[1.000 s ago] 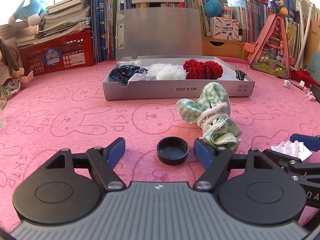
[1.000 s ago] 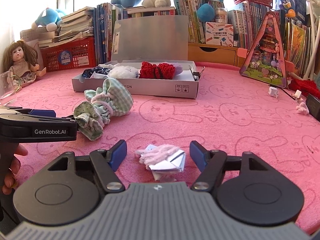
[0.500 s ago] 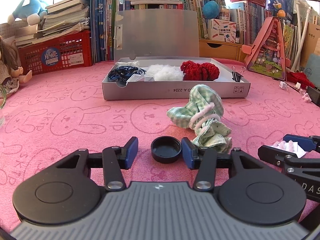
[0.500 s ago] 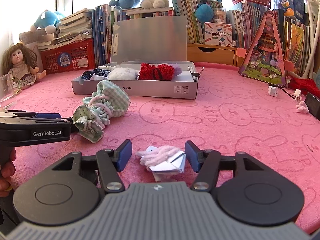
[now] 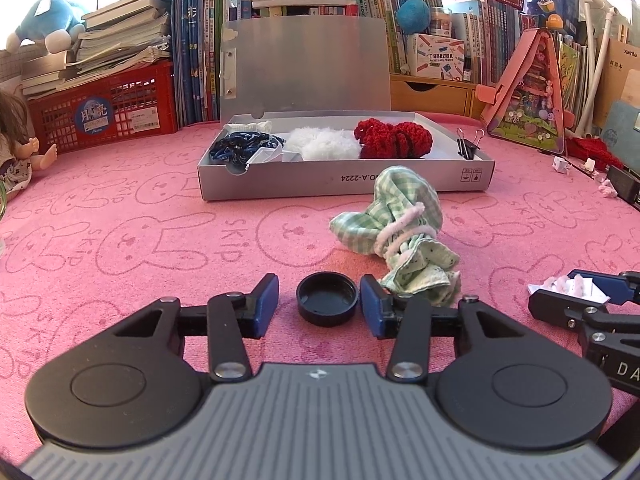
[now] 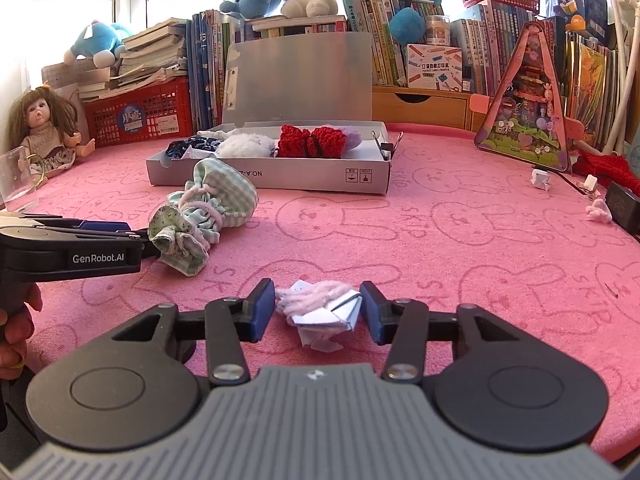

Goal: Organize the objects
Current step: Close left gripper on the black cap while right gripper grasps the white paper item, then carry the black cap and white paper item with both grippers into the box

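Note:
A black round cap [image 5: 327, 304] lies on the pink cloth between the fingers of my left gripper [image 5: 319, 306]; the jaws stand close on either side with small gaps. A folded white paper with pink yarn [image 6: 320, 309] lies between the fingers of my right gripper [image 6: 318, 312], nearly touching both pads. It also shows in the left wrist view [image 5: 568, 288]. A green checked cloth pouch [image 5: 396, 230] tied with pink cord lies beyond the cap. An open grey box [image 5: 344, 178] behind holds dark blue, white and red knitted items.
A binder clip [image 5: 468, 146] sits on the box's right end. A doll [image 6: 44, 132] and a clear glass [image 6: 16, 178] are at the left. A red crate [image 5: 100, 112], books and a pink triangular toy house [image 6: 528, 120] line the back. Small paper bits [image 6: 540, 179] lie at right.
Both grippers have narrowed around their objects: the left around the black cap, the right around the paper with yarn. The left gripper has shifted slightly forward.

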Tool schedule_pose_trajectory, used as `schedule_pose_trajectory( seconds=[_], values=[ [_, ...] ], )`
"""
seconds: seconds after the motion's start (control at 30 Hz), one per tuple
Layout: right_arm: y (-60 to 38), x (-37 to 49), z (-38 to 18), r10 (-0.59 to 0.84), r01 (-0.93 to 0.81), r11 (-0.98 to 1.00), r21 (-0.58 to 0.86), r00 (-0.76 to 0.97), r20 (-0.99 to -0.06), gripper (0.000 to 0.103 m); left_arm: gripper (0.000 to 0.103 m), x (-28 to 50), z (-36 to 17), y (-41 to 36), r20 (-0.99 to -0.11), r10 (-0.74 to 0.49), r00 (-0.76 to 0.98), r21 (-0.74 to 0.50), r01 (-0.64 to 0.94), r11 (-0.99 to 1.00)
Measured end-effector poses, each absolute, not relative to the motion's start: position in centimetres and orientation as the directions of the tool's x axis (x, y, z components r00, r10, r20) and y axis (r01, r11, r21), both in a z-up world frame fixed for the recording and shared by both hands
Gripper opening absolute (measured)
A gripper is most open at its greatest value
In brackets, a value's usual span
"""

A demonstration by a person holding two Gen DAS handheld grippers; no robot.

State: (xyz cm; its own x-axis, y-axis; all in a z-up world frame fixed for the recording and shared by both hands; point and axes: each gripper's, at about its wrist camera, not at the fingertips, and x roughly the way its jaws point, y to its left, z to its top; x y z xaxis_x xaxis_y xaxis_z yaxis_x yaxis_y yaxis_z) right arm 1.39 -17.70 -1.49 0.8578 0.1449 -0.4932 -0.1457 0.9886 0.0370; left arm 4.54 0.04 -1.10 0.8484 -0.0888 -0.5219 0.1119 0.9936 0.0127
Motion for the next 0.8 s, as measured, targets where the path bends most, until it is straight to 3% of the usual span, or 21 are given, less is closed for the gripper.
schedule_pose_trajectory(
  seconds=[0.2, 0.63, 0.8],
  values=[
    [-17.9, 1.6, -0.9, 0.154, -0.147, 0.988, 0.052, 0.864, -0.479, 0.044, 0.039, 4.4, -0.9, 0.1, -0.517, -0.094, 0.851, 0.008, 0.114, 0.993],
    [-18.6, 3.7, 1.2, 0.159, -0.134, 0.987, 0.087, 0.878, -0.451, 0.044, 0.038, 5.0, 1.6, 1.0, -0.480, -0.096, 0.872, -0.005, 0.107, 0.994],
    [-19.1, 6.8, 2.5, 0.148, -0.101, 0.987, 0.122, 0.857, -0.494, 0.044, 0.038, 7.3, 3.6, 1.8, -0.474, -0.092, 0.876, -0.013, 0.097, 0.995]
  ],
)
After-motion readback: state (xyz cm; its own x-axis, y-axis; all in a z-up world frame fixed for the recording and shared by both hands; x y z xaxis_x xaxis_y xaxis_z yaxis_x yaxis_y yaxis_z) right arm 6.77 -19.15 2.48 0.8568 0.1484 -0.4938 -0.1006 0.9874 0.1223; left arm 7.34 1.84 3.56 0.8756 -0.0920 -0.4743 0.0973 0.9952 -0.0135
